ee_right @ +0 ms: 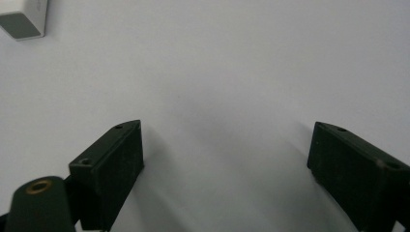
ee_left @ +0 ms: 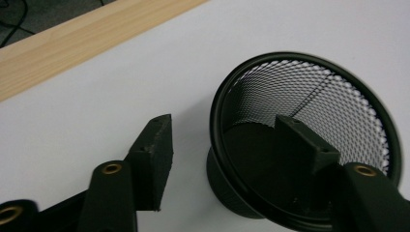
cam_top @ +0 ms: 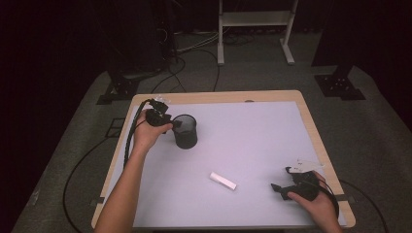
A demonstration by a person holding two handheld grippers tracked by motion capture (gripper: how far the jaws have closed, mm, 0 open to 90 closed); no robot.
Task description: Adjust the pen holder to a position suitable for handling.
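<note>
In the upper left of the high view, the left tongs (cam_top: 171, 122) sit wide apart across the near wall of the black mesh cup (cam_top: 186, 131), one jaw inside and one outside, not squeezing yet. The left gripper view shows this straddle; from above it is hard to see. The white block (cam_top: 223, 181) lies low in the middle of the tabletop (cam_top: 252, 131), long side slanting, nearer the right tongs (cam_top: 282, 180), which are wide and empty.

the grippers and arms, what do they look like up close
Both the left gripper and the right gripper are black, each with two flat, blocky black jaws and brass-coloured rivets at the joints. A black cable trails from each, and a pale plate sits on top. The forearms are bare, no sleeves in view.
</note>
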